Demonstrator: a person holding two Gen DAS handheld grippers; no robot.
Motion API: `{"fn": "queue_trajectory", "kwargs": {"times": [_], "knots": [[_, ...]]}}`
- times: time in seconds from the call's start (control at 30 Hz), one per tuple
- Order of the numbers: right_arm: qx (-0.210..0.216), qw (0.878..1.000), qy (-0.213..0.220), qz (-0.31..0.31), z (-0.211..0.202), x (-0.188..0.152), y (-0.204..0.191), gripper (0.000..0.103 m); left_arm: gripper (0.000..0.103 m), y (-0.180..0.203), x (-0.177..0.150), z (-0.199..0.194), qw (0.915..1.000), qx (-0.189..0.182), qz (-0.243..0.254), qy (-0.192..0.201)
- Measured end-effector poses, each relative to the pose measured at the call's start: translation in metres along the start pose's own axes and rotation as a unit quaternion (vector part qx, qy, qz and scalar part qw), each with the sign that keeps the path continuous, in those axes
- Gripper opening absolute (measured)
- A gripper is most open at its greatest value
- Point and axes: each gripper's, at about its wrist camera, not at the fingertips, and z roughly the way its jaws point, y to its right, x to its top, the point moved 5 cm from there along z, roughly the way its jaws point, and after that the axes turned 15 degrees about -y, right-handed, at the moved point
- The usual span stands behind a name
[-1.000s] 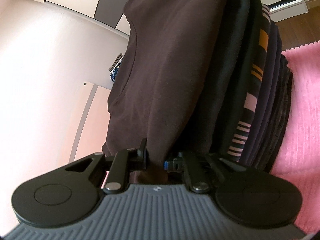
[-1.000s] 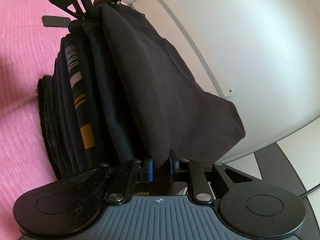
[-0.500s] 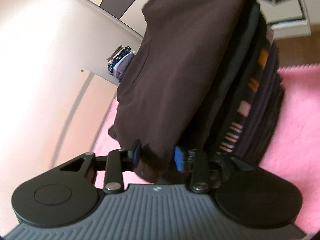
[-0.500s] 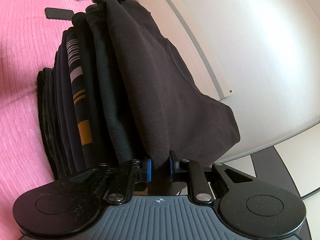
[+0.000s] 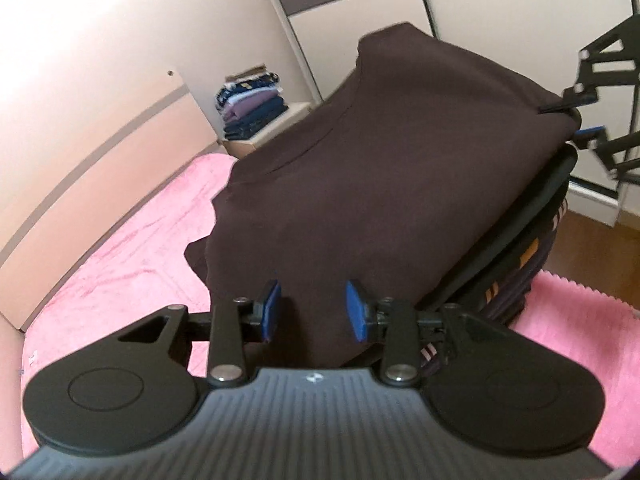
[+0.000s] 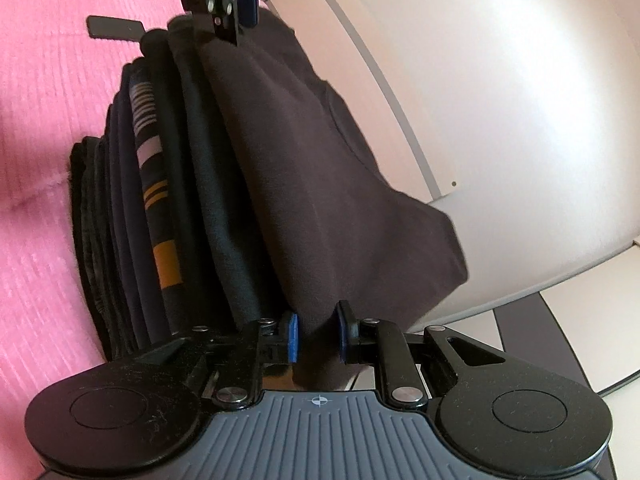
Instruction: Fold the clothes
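Progress looks good imo: brown shirt (image 5: 380, 184) is folded and sits on top of the clothes stack (image 6: 132, 216) on the pink blanket (image 5: 132, 264). Your left gripper (image 5: 313, 316) is open, clear of it; right gripper (image 6: 316, 338) pinches its edge. Just release, prob done w/ this one.

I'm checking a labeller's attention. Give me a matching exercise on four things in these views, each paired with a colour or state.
Things:
1. brown garment
2. bedspread
3. left gripper
4. right gripper

Colour or state:
A. pink
B. jaws apart, gripping nothing
C. lies on top of the pile
D. jaws clamped on cloth

Pairs: 1-C, 2-A, 3-B, 4-D
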Motion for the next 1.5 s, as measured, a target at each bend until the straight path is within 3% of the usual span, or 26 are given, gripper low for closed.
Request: {"fn": "queue_trajectory", "kwargs": {"times": [0.13,0.23,0.3,0.4,0.57,0.6,0.63,0.7,0.8,1.03,1.2,1.37,1.43,1.47,1.5], "knots": [[0.033,0.999,-0.003,0.023,-0.025,-0.005,0.012,0.016,0.032,0.001,-0.005,-0.001,0.9998,0.0,-0.017,0.004],[0.078,0.992,0.026,0.095,-0.047,0.004,0.031,0.016,0.031,-0.004,-0.008,-0.005,0.9996,-0.001,-0.027,0.005],[0.114,0.979,0.041,0.163,-0.051,0.013,0.049,0.016,0.031,-0.005,-0.007,-0.004,0.9996,-0.001,-0.028,0.006],[0.179,0.94,0.041,0.287,-0.034,0.02,0.076,0.016,0.031,-0.003,0.005,0.002,0.9997,0.002,-0.023,0.005],[0.279,0.846,-0.021,0.455,0.014,-0.007,0.087,0.016,0.031,-0.001,0.002,-0.008,0.9997,0.005,-0.022,0.001],[0.293,0.832,-0.026,0.471,0.016,-0.015,0.081,0.016,0.031,0.0,0.001,-0.009,0.9998,0.004,-0.022,-0.001],[0.299,0.827,-0.029,0.475,0.015,-0.021,0.074,0.016,0.031,0.0,-0.001,-0.01,0.9998,0.002,-0.021,-0.003],[0.291,0.84,-0.028,0.457,0.009,-0.025,0.064,0.016,0.032,0.005,-0.002,-0.01,0.9999,-0.001,-0.013,-0.005],[0.296,0.838,-0.03,0.458,0.011,-0.027,0.065,0.016,0.032,0.01,-0.002,-0.01,1.0,0.0,0.001,-0.007],[0.279,0.856,-0.031,0.434,0.015,-0.004,0.077,0.016,0.032,0.004,0.012,-0.009,0.9997,0.015,-0.007,-0.015],[0.27,0.856,-0.025,0.441,0.006,0.0,0.08,0.016,0.032,-0.001,0.017,-0.013,0.9995,0.014,-0.022,-0.017],[0.264,0.85,-0.012,0.457,-0.021,-0.01,0.08,0.019,0.041,-0.006,0.011,-0.035,0.9975,0.003,-0.07,-0.005],[0.263,0.836,-0.01,0.482,-0.037,-0.02,0.076,0.056,0.042,-0.008,0.0,-0.048,0.9944,-0.006,-0.106,-0.003],[0.262,0.828,-0.01,0.496,-0.046,-0.026,0.072,0.082,0.043,-0.008,-0.007,-0.056,0.9918,-0.012,-0.127,-0.002],[0.264,0.822,-0.012,0.504,-0.056,-0.031,0.064,0.082,0.044,-0.008,-0.015,-0.064,0.9888,-0.018,-0.148,-0.002]]}}
